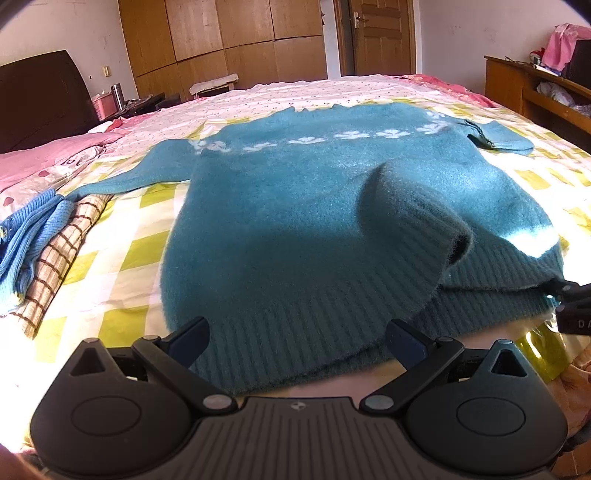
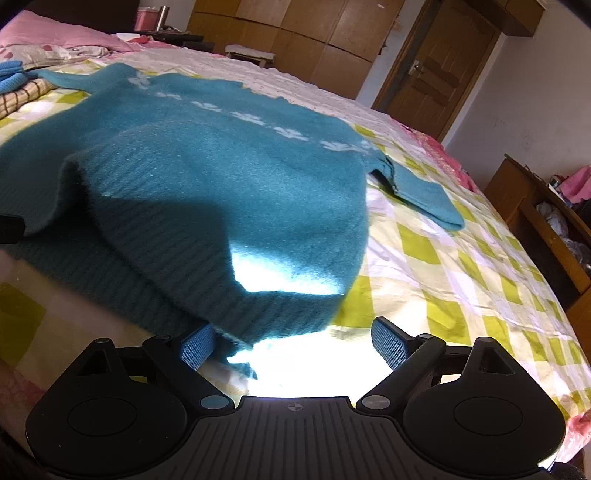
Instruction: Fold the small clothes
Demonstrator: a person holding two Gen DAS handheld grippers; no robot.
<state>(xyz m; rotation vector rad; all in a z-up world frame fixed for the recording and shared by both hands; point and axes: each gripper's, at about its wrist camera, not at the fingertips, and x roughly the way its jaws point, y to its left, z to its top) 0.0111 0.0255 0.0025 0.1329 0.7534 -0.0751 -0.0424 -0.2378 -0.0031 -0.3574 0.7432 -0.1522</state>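
The left gripper (image 1: pixel 297 341) sits with its jaws spread wide, the ribbed hem of the teal sweater (image 1: pixel 314 192) lying between them, nothing pinched. The right gripper (image 2: pixel 293 345) is likewise released, its left pad (image 2: pixel 197 345) touching the hem's corner. The sweater lies spread flat on the checked bedspread (image 2: pixel 461 266) (hem nearest, white flower band toward twelve o'clock). In the left view, at nine o'clock, a blue knit (image 1: pixel 29 232) rests on a plaid cloth (image 1: pixel 59 254).

Wooden wardrobe (image 1: pixel 221 37), door (image 1: pixel 380 33), side cabinet (image 1: pixel 532 92).
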